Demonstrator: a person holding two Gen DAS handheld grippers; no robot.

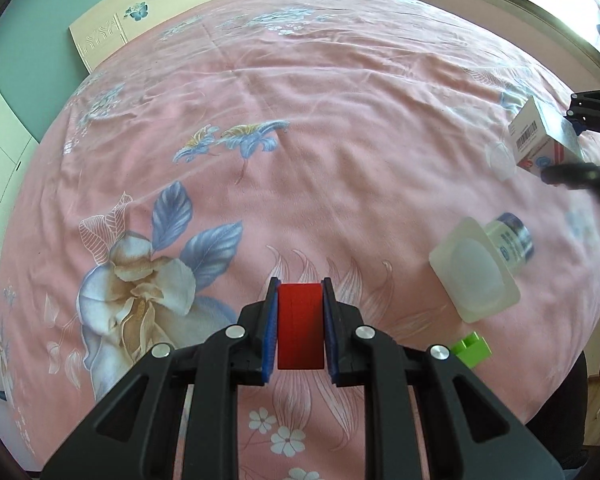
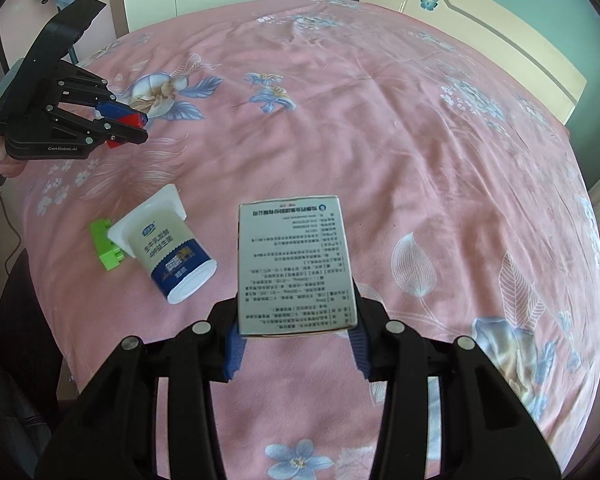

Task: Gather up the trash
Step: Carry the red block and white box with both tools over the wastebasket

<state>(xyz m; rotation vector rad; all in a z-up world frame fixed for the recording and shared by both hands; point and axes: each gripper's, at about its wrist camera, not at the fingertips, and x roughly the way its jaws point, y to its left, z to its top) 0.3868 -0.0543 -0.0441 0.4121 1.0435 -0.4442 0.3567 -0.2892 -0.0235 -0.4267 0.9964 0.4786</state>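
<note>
While grippers lifted, cup [image 2: 172,248] touches green brick [image 2: 105,249].

A wide bed [image 2: 380,128] spreads across both views, covered by a pink sheet printed with blue and cream flowers. Near its near edge a white yogurt cup [image 2: 172,248] lies tipped on its side, square rim toward a green toy brick [image 2: 106,246] that sits just beside it, apparently touching. At the far end stands a cream headboard [image 2: 472,20].
</note>
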